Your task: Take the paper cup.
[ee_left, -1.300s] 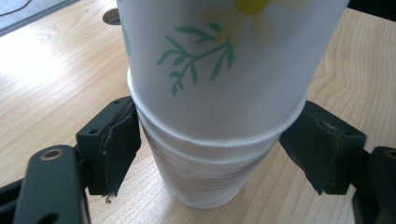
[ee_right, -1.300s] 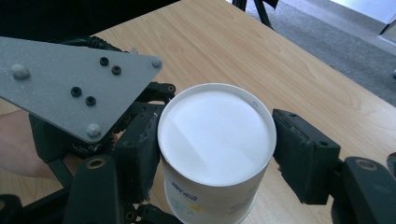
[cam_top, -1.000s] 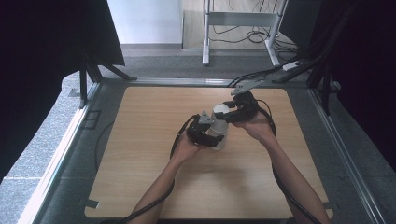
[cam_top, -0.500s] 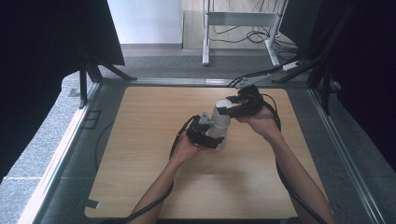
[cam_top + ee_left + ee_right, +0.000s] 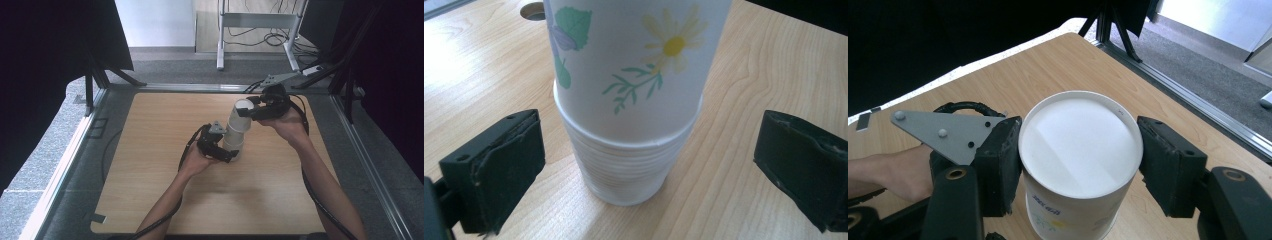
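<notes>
Stack of paper cups (image 5: 236, 131): upside down on the wooden table (image 5: 150, 150), near its middle; white, printed with a daisy and green leaves. The top cup (image 5: 1080, 165) stands raised, its rim (image 5: 624, 137) partway down the ribbed stack below.

Left gripper (image 5: 223, 152): low beside the foot of the stack. Its fingers (image 5: 499, 170) stand wide apart, one on each side of the stack's base, with bare table between each pad and the cup wall. Neither pad touches the paper. Open room remains on both sides.

Right gripper (image 5: 252, 111): high, at the flat upturned bottom of the top cup. Its fingers (image 5: 998, 165) flank that upper edge; the left-hand pad touches or nearly touches the cup wall, the other (image 5: 1168, 165) stands just beside it. Whether they press firmly cannot be told.

Table edges: the stack sits well apart from every edge. A metal frame (image 5: 200, 87) borders the far side, with grey floor (image 5: 165, 70) beyond. A round hole (image 5: 533, 10) in the tabletop lies past the stack, beyond the left fingers.
</notes>
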Action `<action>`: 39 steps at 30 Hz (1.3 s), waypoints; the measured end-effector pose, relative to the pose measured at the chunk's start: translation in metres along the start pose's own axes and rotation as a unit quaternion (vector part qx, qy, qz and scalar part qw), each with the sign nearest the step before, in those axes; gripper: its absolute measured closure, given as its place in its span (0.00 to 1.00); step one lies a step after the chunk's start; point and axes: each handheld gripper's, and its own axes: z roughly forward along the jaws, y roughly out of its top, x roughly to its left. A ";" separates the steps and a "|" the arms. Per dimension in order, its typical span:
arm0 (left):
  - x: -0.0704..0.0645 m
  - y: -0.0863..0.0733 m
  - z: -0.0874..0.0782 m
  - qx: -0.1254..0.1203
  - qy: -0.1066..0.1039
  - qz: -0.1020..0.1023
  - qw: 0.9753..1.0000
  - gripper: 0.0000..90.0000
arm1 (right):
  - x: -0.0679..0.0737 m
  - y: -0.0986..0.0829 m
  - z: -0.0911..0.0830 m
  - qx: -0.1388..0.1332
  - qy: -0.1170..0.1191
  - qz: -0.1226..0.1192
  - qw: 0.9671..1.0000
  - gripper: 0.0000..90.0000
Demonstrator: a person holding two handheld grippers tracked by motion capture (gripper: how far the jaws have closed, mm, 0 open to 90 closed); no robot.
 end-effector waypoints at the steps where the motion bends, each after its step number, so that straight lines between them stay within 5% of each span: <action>1: 0.000 0.000 -0.002 0.001 -0.001 0.000 1.000 0.00 | 0.000 0.001 -0.002 -0.001 0.001 -0.001 1.000 0.41; 22: -0.013 -0.008 -0.039 -0.012 -0.029 0.011 0.999 0.00 | 0.024 -0.006 -0.038 -0.004 0.018 -0.027 0.999 0.41; 39: -0.036 -0.020 -0.052 -0.026 -0.058 0.039 0.997 0.04 | 0.054 -0.031 -0.042 0.002 0.049 -0.054 0.997 0.41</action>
